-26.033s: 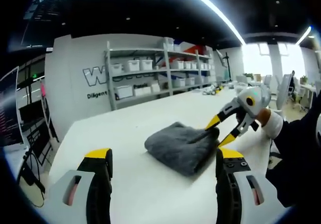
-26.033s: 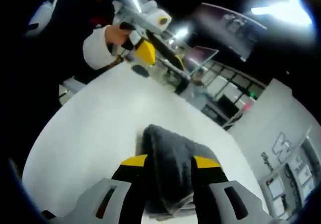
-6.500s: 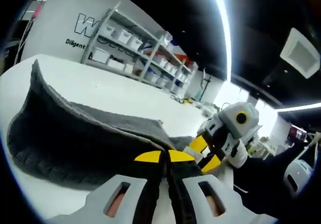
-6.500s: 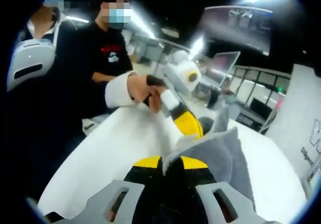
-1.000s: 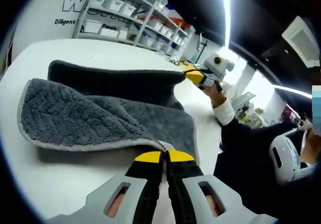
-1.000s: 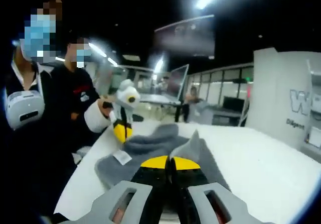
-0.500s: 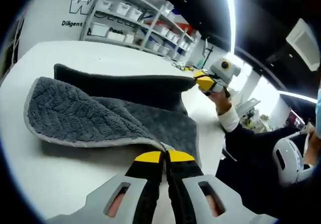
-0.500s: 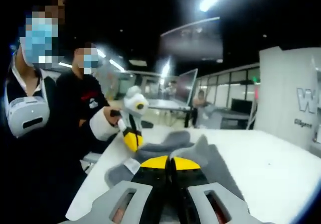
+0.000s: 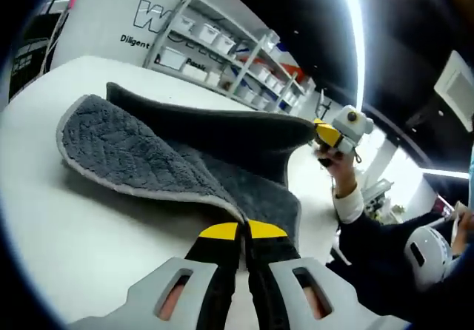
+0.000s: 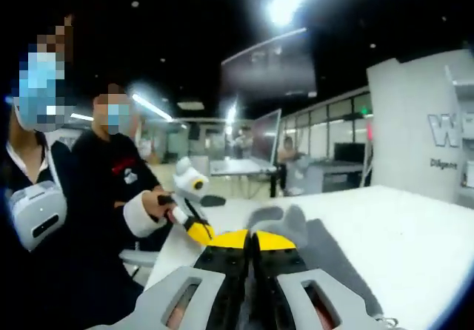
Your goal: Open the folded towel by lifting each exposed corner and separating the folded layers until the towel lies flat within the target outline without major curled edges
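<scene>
**Grey towel stretched between two tools over a white worktop**

In the left gripper view, the left tool (image 9: 243,231) has its yellow-tipped jaws pressed together on a near corner of the dark grey terry towel with a pale grey hem (image 9: 148,160). The cloth runs away from that corner in a raised sheet, one lobe drooping to the smooth white worktop (image 9: 67,226) and a darker fold standing on edge behind it. At the far end the right tool (image 9: 326,132), held by a hand in a white cuff (image 9: 346,197), grips the opposite corner, jaws closed on the cloth.

In the right gripper view, the right tool (image 10: 252,239) is pinching the towel (image 10: 285,223), which bunches just beyond its tips; the left tool (image 10: 198,230) shows at the left.

Behind the worktop stands a white wall with large lettering (image 9: 152,19) and a grey metal shelving rack carrying white storage bins (image 9: 222,49). A bright ceiling strip light (image 9: 354,27) crosses a dark ceiling. The right gripper view shows glass partitions, computer monitors (image 10: 265,141) and two people in dark tops (image 10: 111,182).
</scene>
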`<state>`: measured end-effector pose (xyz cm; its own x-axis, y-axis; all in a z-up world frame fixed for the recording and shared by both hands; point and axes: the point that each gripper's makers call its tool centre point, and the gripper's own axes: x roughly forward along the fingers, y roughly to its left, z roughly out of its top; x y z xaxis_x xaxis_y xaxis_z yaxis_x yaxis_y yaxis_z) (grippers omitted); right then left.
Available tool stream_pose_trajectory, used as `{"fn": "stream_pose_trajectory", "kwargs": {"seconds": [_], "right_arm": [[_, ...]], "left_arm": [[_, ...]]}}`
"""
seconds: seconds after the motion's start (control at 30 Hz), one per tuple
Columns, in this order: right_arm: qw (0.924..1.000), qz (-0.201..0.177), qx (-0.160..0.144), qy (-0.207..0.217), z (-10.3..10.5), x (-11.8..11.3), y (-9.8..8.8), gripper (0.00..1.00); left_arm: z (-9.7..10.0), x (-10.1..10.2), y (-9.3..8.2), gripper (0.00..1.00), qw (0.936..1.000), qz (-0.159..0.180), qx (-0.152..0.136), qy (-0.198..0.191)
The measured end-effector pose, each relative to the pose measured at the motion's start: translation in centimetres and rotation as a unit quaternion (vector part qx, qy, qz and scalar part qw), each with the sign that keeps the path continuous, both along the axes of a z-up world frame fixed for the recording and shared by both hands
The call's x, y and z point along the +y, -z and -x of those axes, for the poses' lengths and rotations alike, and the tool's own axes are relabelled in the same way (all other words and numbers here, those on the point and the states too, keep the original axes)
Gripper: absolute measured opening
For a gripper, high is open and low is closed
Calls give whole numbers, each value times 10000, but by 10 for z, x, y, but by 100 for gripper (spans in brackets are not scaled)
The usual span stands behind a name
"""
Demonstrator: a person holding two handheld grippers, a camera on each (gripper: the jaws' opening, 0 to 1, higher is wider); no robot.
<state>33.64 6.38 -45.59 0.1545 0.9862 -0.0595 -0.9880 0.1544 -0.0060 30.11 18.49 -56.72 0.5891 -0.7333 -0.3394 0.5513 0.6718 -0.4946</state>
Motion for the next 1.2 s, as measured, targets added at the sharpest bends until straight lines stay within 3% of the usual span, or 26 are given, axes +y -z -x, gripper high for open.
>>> {"fn": "stream_pose_trajectory", "kwargs": {"seconds": [0.17, 0.37, 0.7, 0.87, 1.0, 1.2], "right_arm": [[10000, -43, 51, -52, 5, 1, -5, 0], [9997, 31, -97, -214, 22, 5, -8, 0], [9979, 104, -403, -491, 63, 12, -14, 0], [9960, 300, -527, -653, 81, 21, -2, 0], [9940, 460, -490, -858, 95, 29, 16, 0], [9907, 698, -413, -1089, 114, 39, 39, 0]], "left_arm": [[5, 1, -1, 2, 9999, 109, 26, -98], [10, 3, 3, 2, 9997, 114, 94, -179], [16, -5, 7, 2, 9998, 26, 162, -139], [19, -8, 8, 2, 9997, 42, 181, -146], [25, -6, 10, 2, 9998, -127, 40, -168], [31, -6, 14, 2, 9998, -106, 90, -157]]}}
